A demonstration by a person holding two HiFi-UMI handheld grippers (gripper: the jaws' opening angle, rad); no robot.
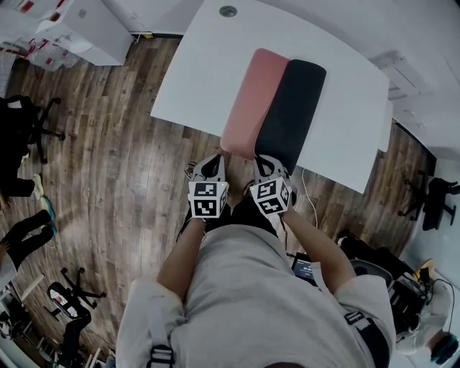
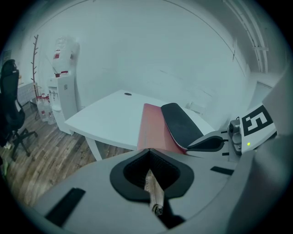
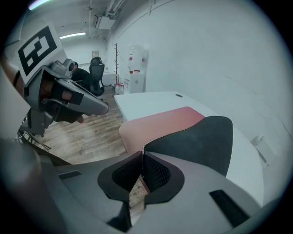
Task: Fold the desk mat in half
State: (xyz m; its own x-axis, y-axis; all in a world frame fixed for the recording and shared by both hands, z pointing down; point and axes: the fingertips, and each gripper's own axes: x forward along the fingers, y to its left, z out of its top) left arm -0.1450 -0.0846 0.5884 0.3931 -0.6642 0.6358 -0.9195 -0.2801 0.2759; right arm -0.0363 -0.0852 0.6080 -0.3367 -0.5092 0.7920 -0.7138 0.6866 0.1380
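Note:
The desk mat lies lengthwise on the white table [image 1: 190,79]. Its pink face [image 1: 248,100] shows on the left half, and its black underside [image 1: 293,108] shows on the right half, which is lifted and curled over. My right gripper [image 1: 269,167] is at the mat's near right corner, shut on the black flap [image 3: 197,137], which rises straight from its jaws [image 3: 143,148]. My left gripper [image 1: 214,164] is shut with its tips [image 2: 147,151] meeting on the pink near edge [image 2: 153,130]. In the left gripper view the right gripper [image 2: 208,144] holds the raised flap.
The table's near edge runs just ahead of both grippers, with wood floor [image 1: 108,165] below. A round cable port [image 1: 228,11] sits at the table's far end. An office chair [image 1: 25,126] and a white unit [image 1: 79,29] stand left; a cable [image 1: 310,198] hangs at right.

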